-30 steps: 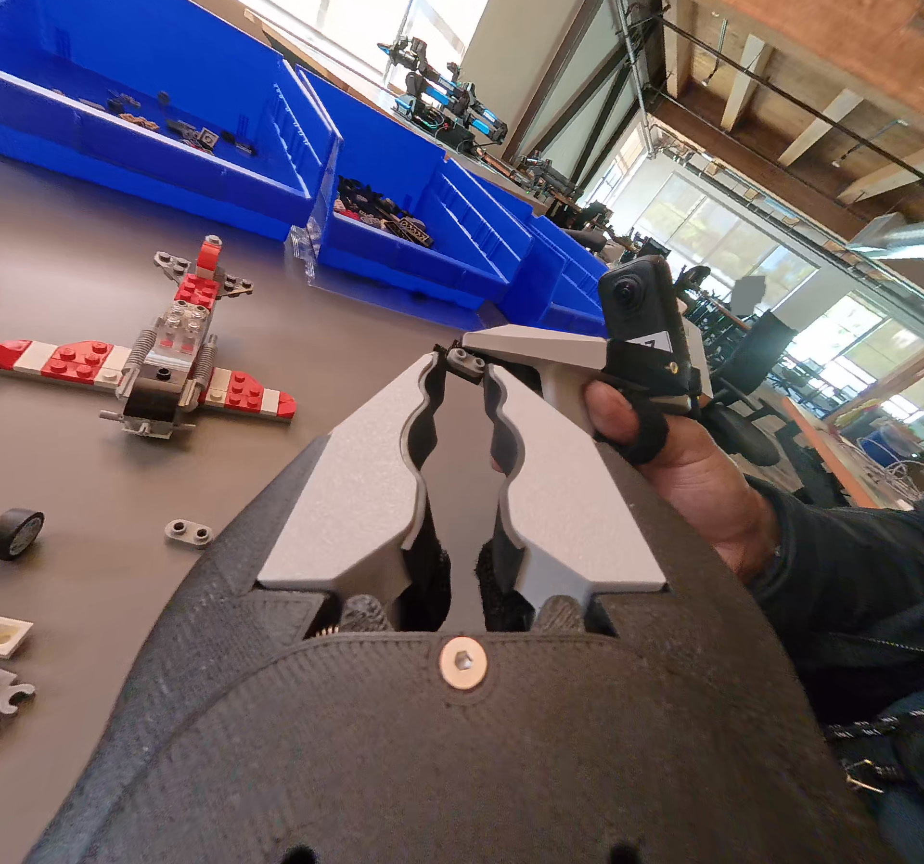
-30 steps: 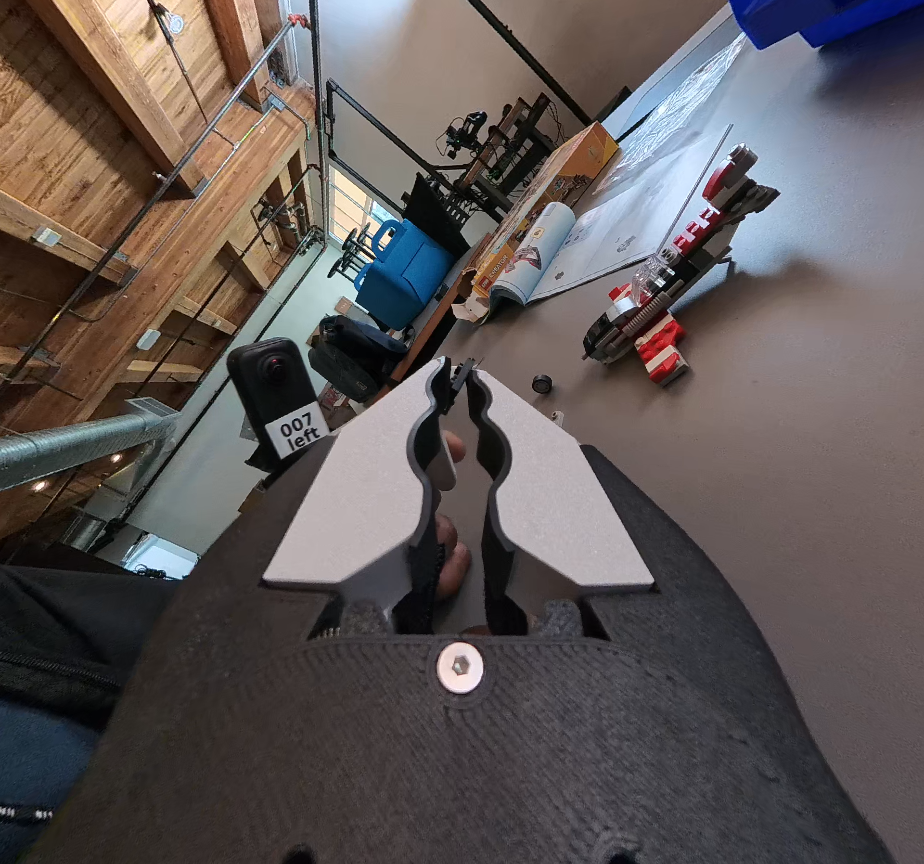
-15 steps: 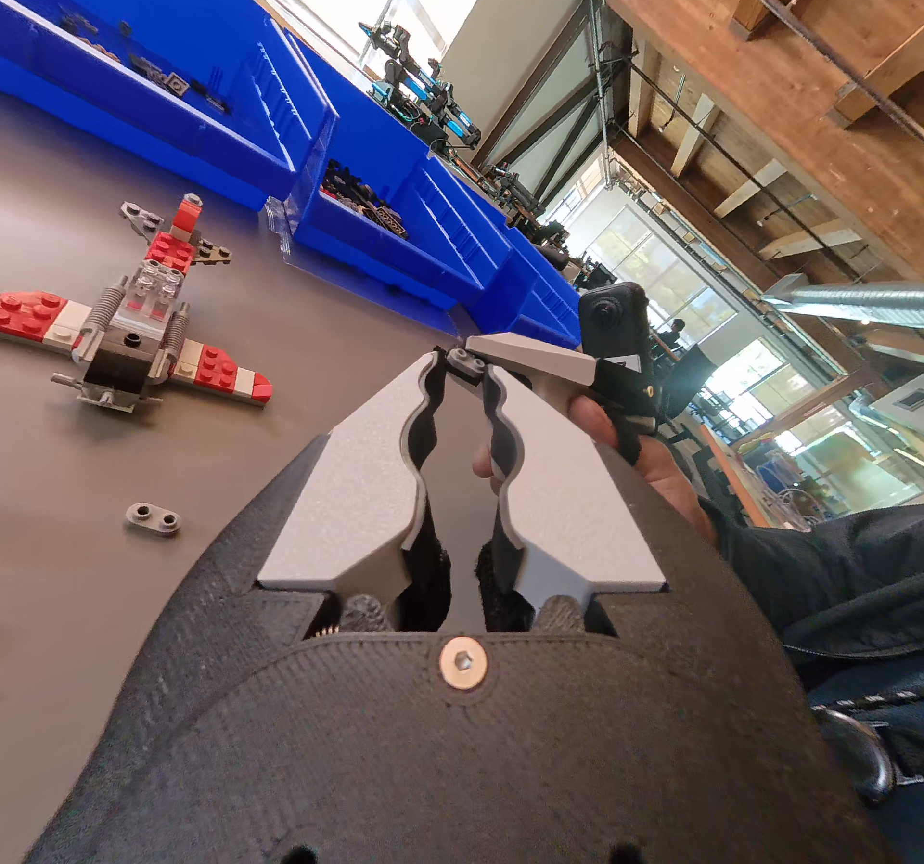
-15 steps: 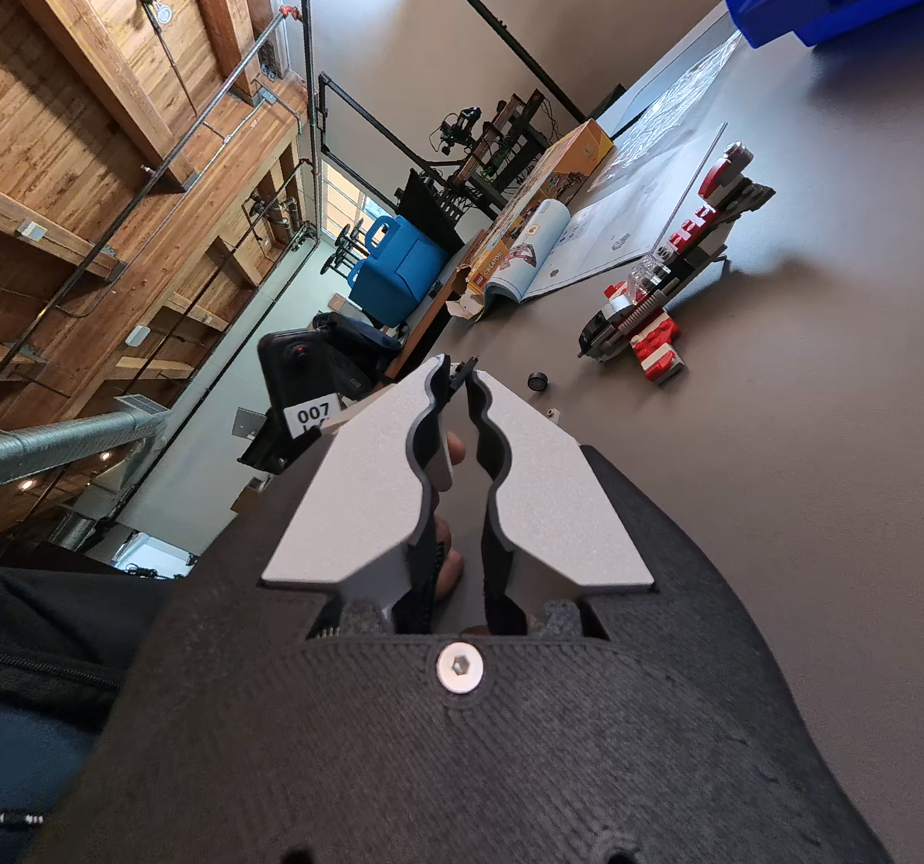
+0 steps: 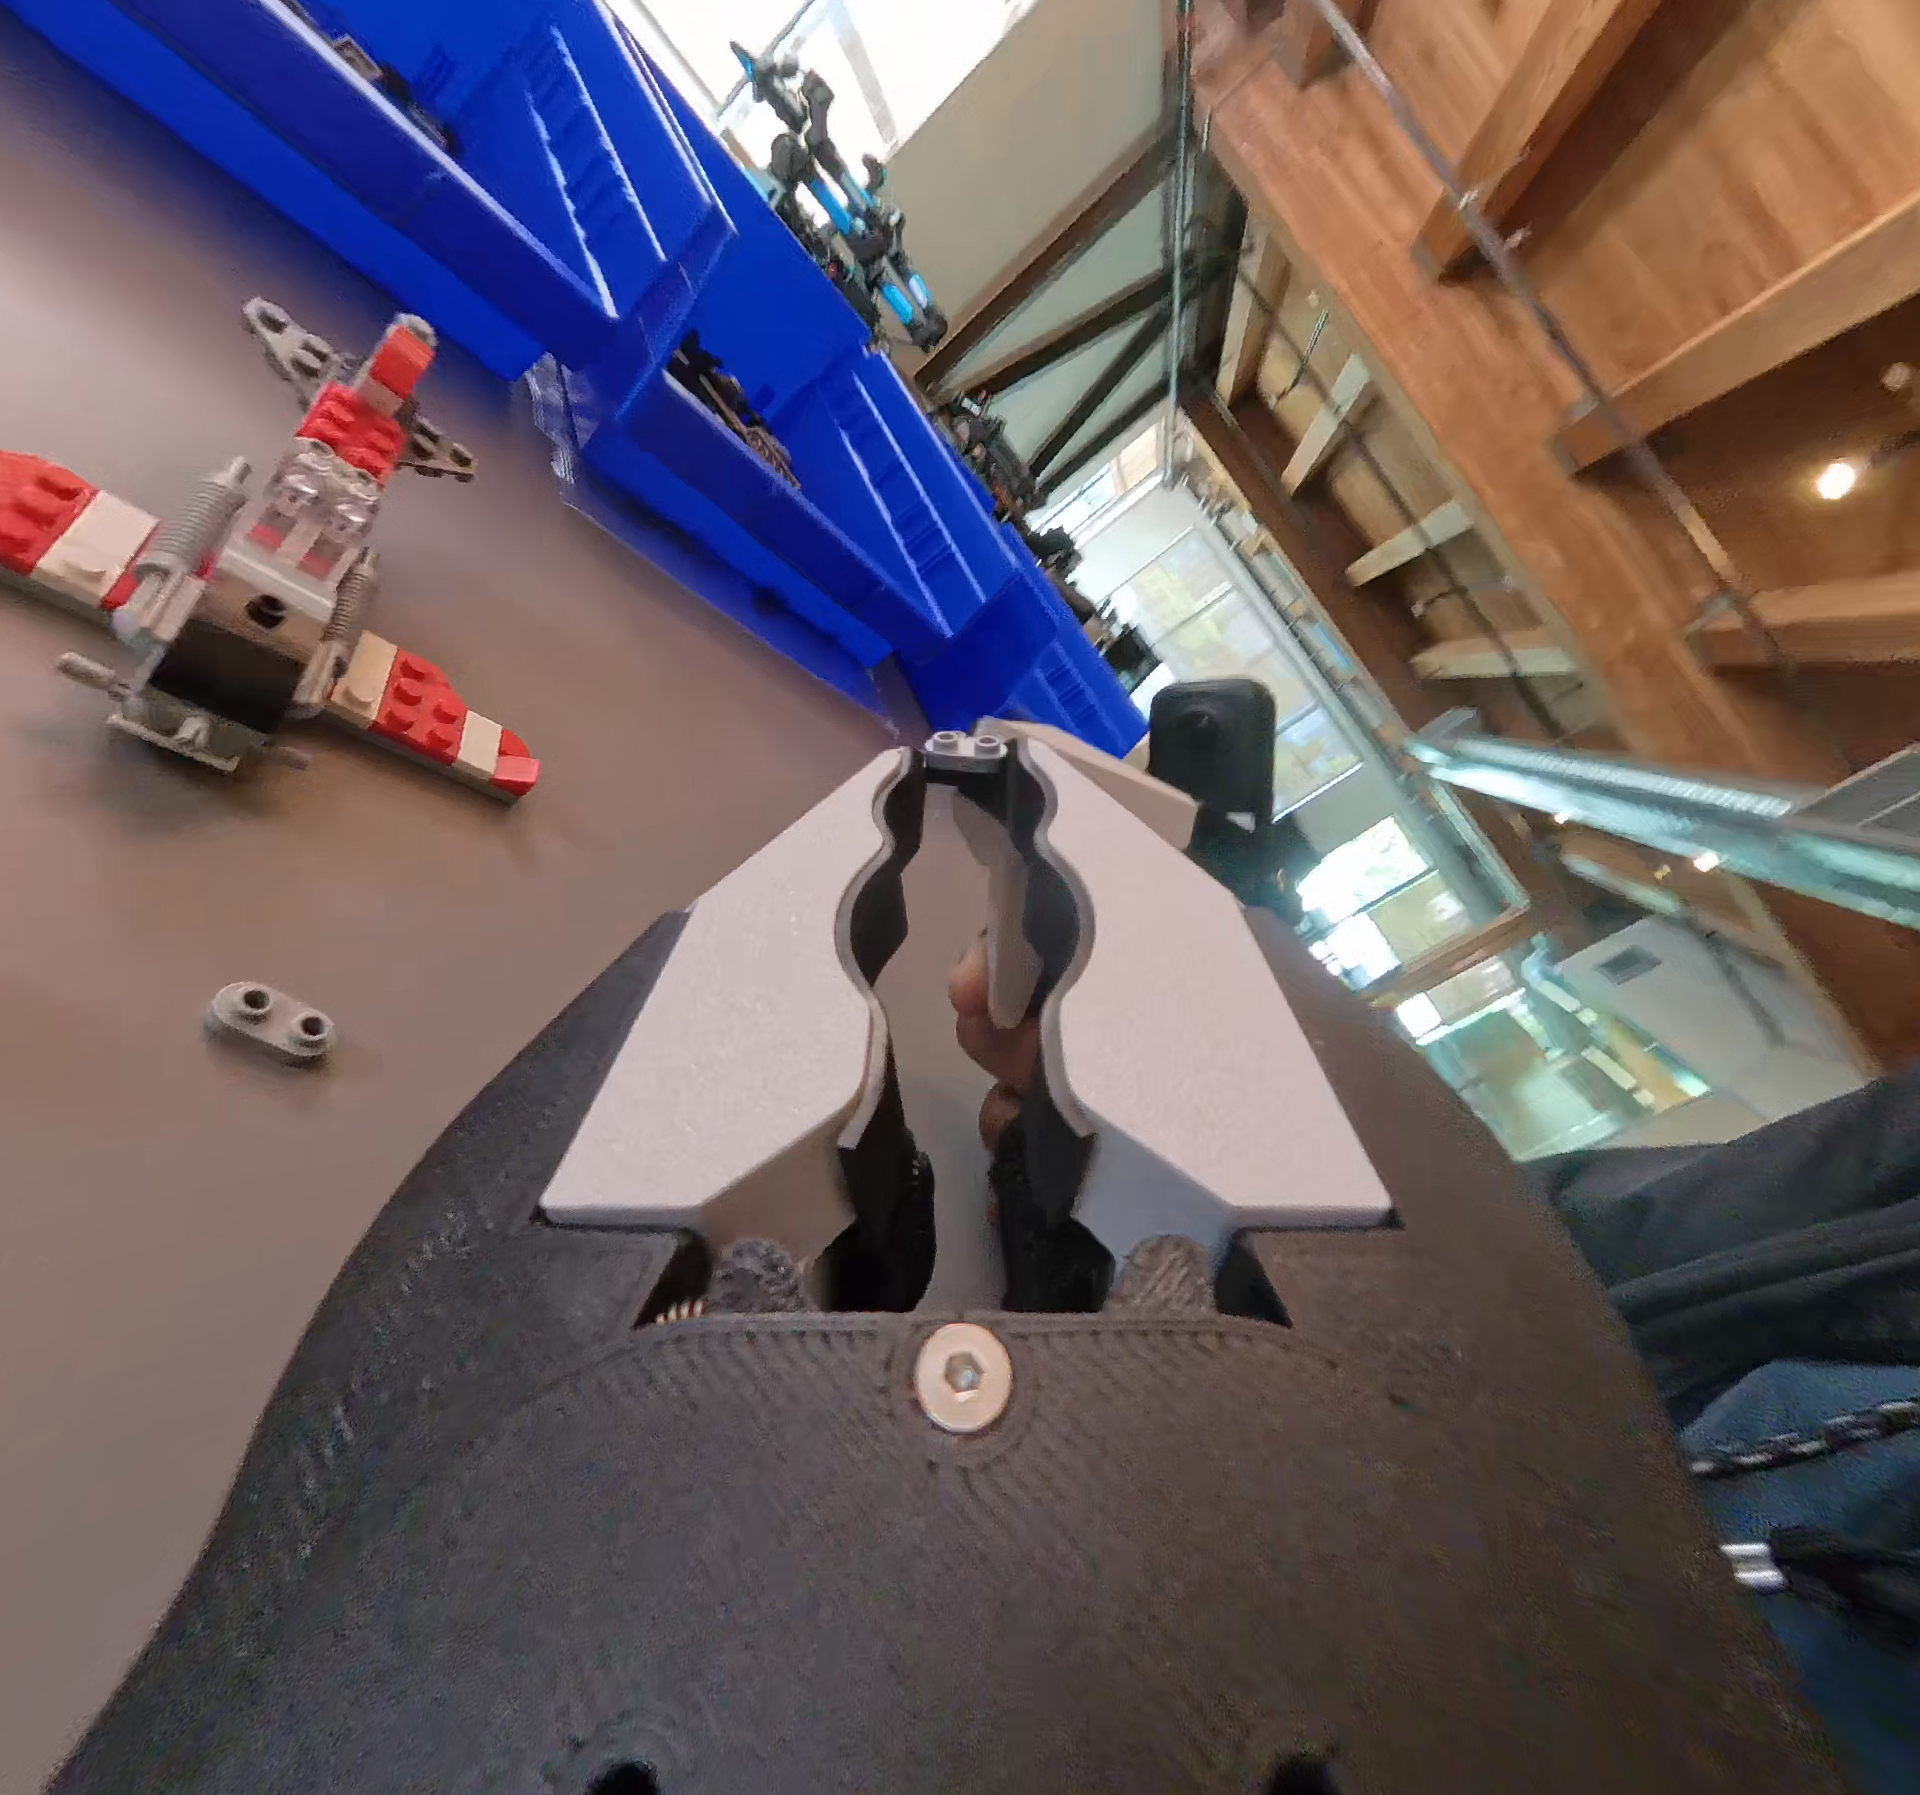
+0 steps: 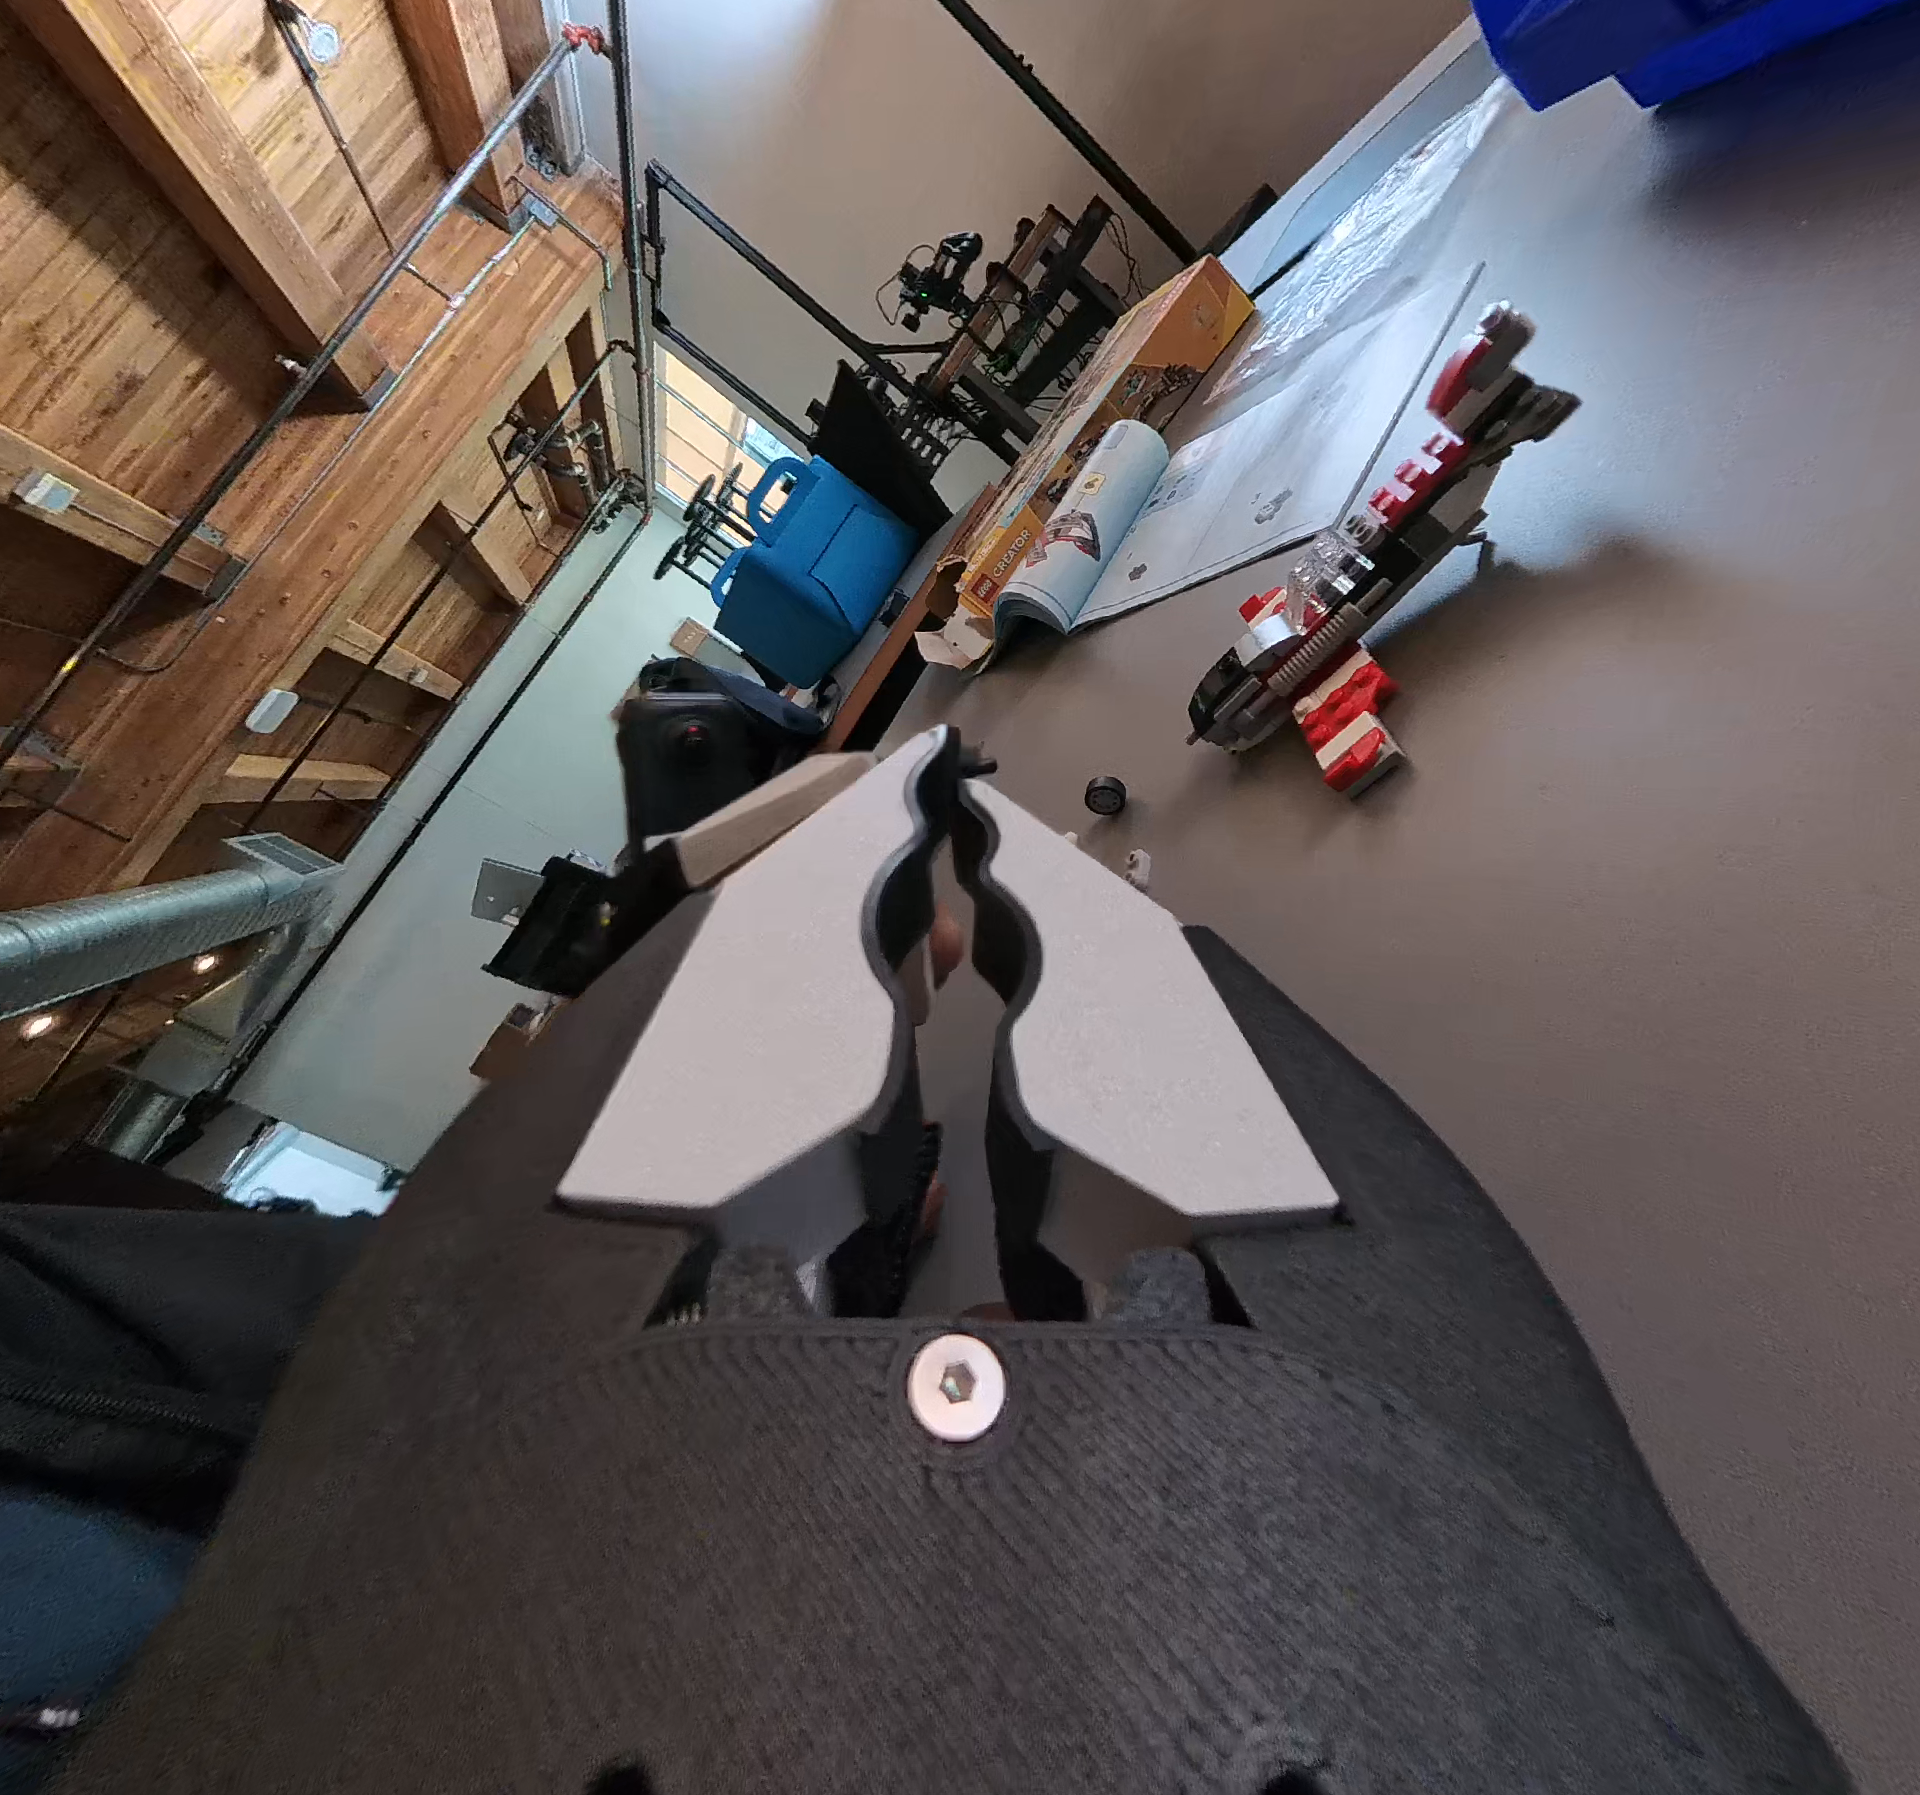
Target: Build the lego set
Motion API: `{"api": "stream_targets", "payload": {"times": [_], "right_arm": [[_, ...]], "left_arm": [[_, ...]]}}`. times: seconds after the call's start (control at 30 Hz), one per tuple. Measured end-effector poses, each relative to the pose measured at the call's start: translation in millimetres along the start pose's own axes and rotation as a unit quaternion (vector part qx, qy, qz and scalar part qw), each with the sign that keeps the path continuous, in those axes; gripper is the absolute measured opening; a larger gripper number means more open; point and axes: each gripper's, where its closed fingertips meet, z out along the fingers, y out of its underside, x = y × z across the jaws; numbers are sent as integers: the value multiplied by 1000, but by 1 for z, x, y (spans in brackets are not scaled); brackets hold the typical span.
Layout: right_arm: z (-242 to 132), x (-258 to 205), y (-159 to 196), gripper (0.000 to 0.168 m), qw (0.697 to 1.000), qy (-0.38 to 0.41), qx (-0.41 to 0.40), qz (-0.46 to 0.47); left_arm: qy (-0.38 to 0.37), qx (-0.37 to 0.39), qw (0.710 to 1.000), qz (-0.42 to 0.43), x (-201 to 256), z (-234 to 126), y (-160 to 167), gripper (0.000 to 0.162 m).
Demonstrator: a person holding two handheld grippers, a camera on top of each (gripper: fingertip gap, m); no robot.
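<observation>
Left gripper pinching small grey plate — two studs, flat

A workshop: timber ceiling beams, blue parts bins, equipment racks.

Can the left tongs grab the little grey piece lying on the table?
Probably not yet: the left tongs are shut on a grey plate. The path to the loose piece looks free.

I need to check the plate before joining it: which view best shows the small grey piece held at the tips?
The left wrist view: the grey plate faces the camera, both studs visible, pinched by the left hand-held gripper. The right wrist view shows it only edge-on.
</observation>
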Motion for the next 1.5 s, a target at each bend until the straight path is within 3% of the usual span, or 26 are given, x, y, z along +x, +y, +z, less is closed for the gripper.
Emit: {"api": "stream_targets", "payload": {"times": [0.13,0.3,0.53,0.7,0.87,1.23,1.5], "right_arm": [[2,-2,5,0,1000,2,-12,-10],[2,2,5,0,1000,11,-10,-6],[1,0,1,8,1000,-15,-13,16],[1,-9,-6,20,994,-78,9,80],[0,-20,-11,25,978,-141,33,150],[1,-18,-6,15,986,-102,40,125],[-2,-21,-7,6,981,-94,81,147]], "left_arm": [[17,21,998,-48,-5,-5,-10,15],[17,20,999,-39,-3,-5,-9,15],[-15,5,995,97,4,-6,-13,15],[-64,-24,952,298,12,-6,-13,16],[-61,-30,911,406,23,-4,-9,16],[-132,-16,838,529,24,-1,-7,16],[-186,5,807,560,24,3,-4,15]]}}
